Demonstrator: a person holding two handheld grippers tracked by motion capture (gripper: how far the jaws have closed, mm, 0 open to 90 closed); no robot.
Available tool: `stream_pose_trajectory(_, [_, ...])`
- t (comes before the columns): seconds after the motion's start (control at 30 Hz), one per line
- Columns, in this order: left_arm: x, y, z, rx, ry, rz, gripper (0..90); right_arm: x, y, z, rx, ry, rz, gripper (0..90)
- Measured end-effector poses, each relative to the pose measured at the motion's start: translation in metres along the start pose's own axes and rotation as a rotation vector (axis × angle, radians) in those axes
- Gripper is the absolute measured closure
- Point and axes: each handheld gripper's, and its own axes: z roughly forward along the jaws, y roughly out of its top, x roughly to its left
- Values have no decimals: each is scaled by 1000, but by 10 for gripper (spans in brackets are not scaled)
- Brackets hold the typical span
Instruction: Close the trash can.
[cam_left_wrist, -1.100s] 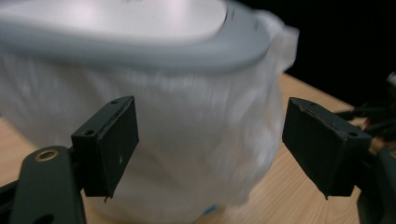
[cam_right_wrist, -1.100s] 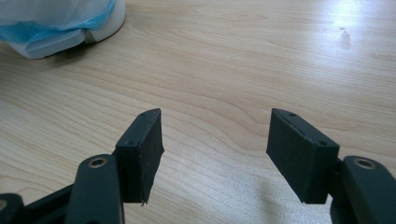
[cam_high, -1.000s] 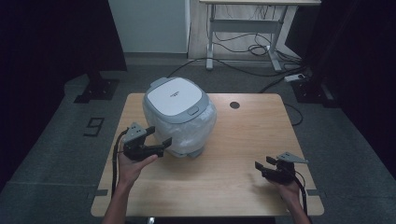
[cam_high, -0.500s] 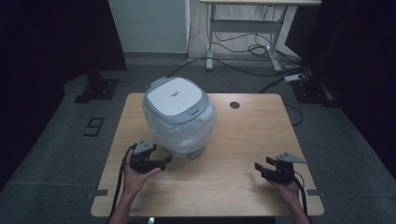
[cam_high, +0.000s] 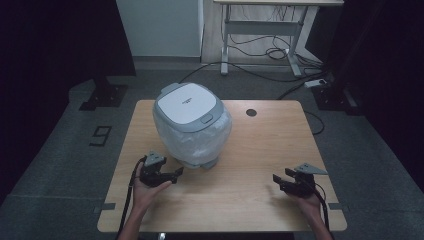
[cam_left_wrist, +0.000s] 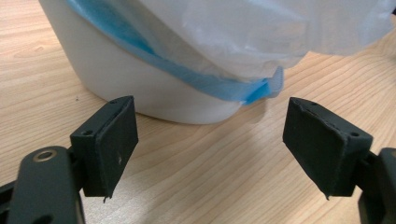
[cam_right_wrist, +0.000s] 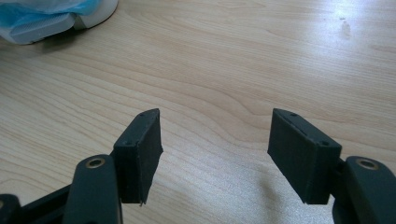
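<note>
**Left gripper low at cooker base, both empty**

Cooker (cam_high: 192, 125) sits left of centre on the counter (cam_high: 260, 150), wrapped in a plastic bag (cam_left_wrist: 261, 32) with a blue edge near its base. Our left gripper (cam_high: 172, 174) is low on the counter, just beside the cooker's front-left base; fingers (cam_left_wrist: 114, 140) wide apart, nothing between them. In the left gripper view the white base (cam_left_wrist: 140, 88) lies dead ahead, bag's blue hem hanging between the fingers' line and slightly right. Right gripper (cam_high: 278, 181) is well apart, near the counter's right front; fingers (cam_right_wrist: 140, 149) about half open, holding nothing. Left hand is clearly nearer, so we judge it takes the bag hem next; approach is straight forward.
</note>
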Motion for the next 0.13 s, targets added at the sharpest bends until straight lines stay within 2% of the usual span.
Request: stream_pose_trajectory(0.13, [2,-5,6,18,27,1,180,0,0,1,3,0,-1,340])
